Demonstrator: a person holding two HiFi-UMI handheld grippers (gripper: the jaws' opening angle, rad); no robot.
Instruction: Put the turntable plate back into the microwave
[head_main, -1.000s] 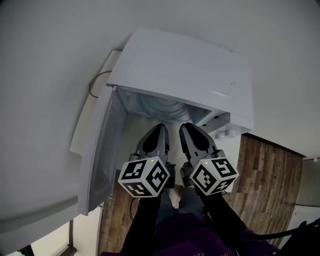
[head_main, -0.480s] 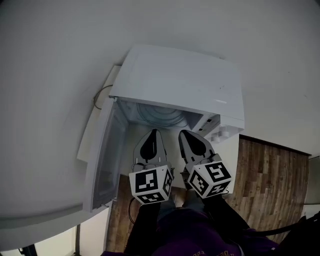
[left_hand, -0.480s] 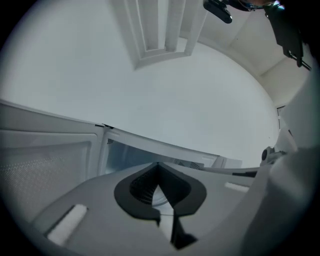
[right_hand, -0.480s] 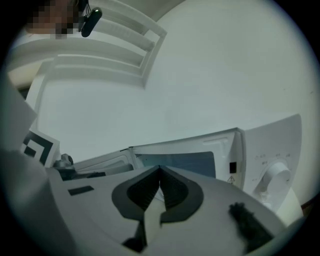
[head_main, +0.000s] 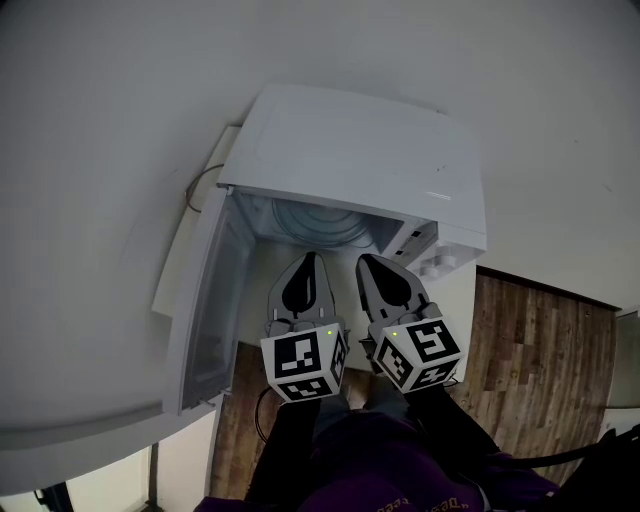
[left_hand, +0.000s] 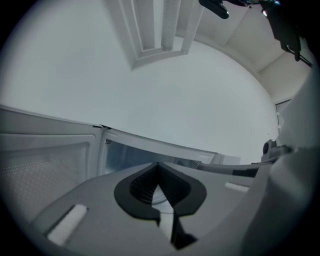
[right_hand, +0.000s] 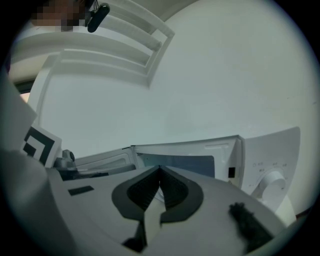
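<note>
Both grippers stand a little further back from the microwave (head_main: 350, 160) than a second earlier, and the left cube (head_main: 303, 363) has rolled so that one marker face squarely meets the head camera. The right gripper (head_main: 362, 258) has just been closing its jaws; they now meet at the tips with nothing between them. The left gripper (head_main: 308, 256) is likewise fully closed and empty, its dark pads touching along their front edge. The two grippers lie side by side, just apart, pointing at the open cavity, with their tips just outside the opening.

The plate (head_main: 320, 222) lies inside the microwave, seen as a pale round disc in the cavity, well clear of both grippers. The door (head_main: 200, 310) hangs open to the left of the cavity. A knob (right_hand: 274, 182) shows on the control panel at the right. A cable (head_main: 197, 185) loops behind the microwave against the white wall. Wooden floor (head_main: 530, 360) shows below right.
</note>
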